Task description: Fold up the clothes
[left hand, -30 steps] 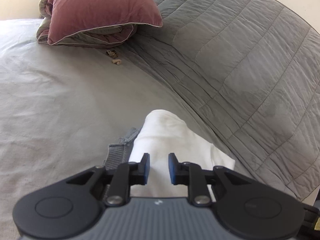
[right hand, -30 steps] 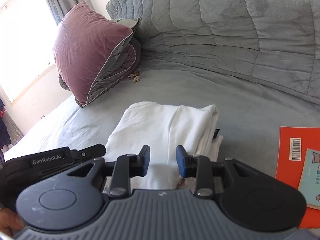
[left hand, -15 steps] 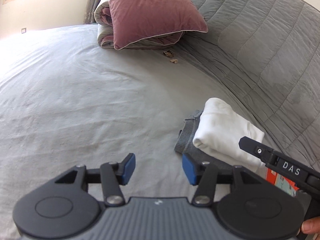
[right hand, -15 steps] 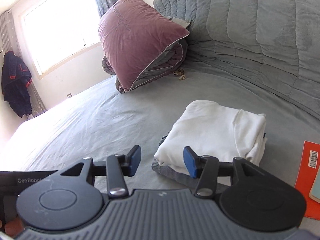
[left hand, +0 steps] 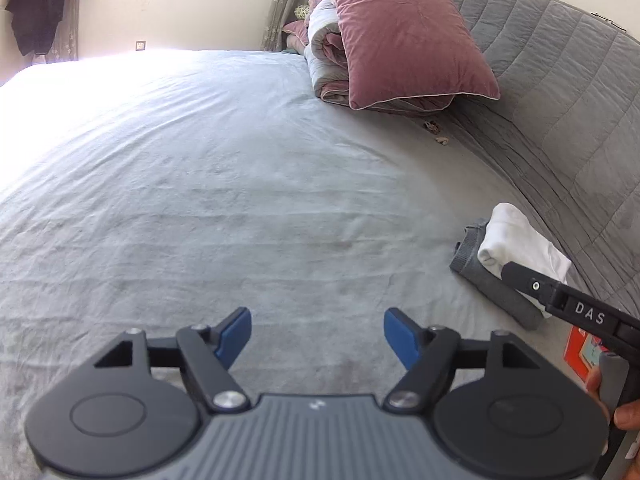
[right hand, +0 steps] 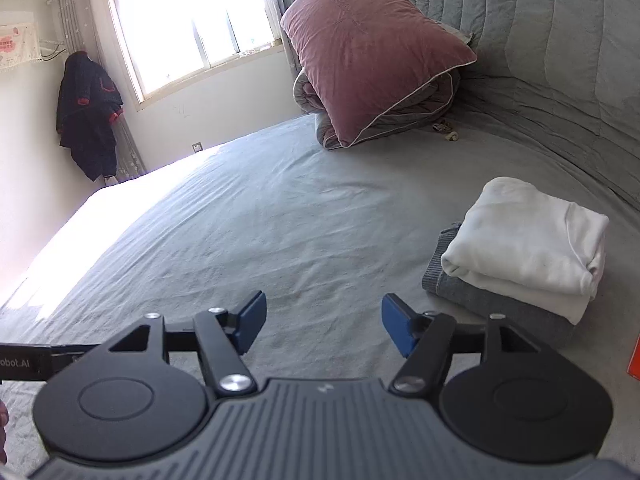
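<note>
the folded white garment (right hand: 528, 240) lies as a soft, thick rectangle with rounded fold edges, stacked on a folded grey knit garment (right hand: 480, 300) whose ribbed edge sticks out from under it on the side toward the open sheet. the stack sits on the bed (right hand: 280, 220) near its quilted head end, just beside the foot of the grey quilted backrest (right hand: 560, 60), which curves up in stitched panels. in your left view the same white garment (left hand: 520, 240) and grey piece (left hand: 492, 284) show at the right edge, partly crossed by the black body of your right tool.

your left gripper (left hand: 318, 336) hangs over bare sheet, well apart from the stack, its blue-padded fingers spread wide with nothing between them. your right gripper (right hand: 322, 322) is likewise spread wide and empty, over bare sheet, with the stack off to its right and not touching it.

the sheet is pale grey-blue cotton, lightly creased, and overexposed toward the window side. a plum velvet pillow (right hand: 368, 40) with pale piping leans on a rolled grey duvet (right hand: 400, 116) at the head end. a small tan scrap (right hand: 446, 128) lies beside the roll; what it is cannot be told. an orange card (left hand: 580, 352) lies at the near right edge. a dark jacket (right hand: 88, 116) hangs by the bright window (right hand: 192, 28).
</note>
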Action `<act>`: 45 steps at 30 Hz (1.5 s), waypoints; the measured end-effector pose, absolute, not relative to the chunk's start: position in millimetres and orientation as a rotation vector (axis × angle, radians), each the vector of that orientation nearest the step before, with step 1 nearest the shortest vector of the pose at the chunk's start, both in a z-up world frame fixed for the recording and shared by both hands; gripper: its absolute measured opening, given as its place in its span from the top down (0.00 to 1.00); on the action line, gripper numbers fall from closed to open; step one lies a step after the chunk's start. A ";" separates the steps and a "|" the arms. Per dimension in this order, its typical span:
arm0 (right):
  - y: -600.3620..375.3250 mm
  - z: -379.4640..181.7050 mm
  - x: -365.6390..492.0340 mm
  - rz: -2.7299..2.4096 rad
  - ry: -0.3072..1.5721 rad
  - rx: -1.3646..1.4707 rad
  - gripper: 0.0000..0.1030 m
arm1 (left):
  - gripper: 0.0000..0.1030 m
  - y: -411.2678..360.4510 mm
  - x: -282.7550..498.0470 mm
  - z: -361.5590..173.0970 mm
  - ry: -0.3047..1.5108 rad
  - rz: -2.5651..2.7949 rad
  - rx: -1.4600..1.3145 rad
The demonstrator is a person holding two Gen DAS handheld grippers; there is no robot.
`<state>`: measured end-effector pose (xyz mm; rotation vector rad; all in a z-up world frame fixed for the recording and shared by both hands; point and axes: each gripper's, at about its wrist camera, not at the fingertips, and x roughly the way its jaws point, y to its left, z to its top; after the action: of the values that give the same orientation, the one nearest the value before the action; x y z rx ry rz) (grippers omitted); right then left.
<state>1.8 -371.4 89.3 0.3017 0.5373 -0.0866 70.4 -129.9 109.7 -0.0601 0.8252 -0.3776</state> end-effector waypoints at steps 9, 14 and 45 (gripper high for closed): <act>-318.2 102.7 -0.2 -0.009 0.548 0.248 0.19 | 0.18 -72.9 46.7 110.4 0.831 -0.306 -0.055; -283.8 98.3 4.8 0.031 0.558 0.189 0.02 | 0.08 -41.9 41.3 100.4 0.834 -0.230 -0.057; -197.5 -31.1 31.1 0.006 0.787 0.096 0.00 | 0.00 6.0 61.7 -20.4 0.879 -0.017 0.018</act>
<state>31.1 -197.5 -31.1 0.0962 0.7866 0.0062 61.7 6.0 -20.4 0.0182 0.8789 -0.0166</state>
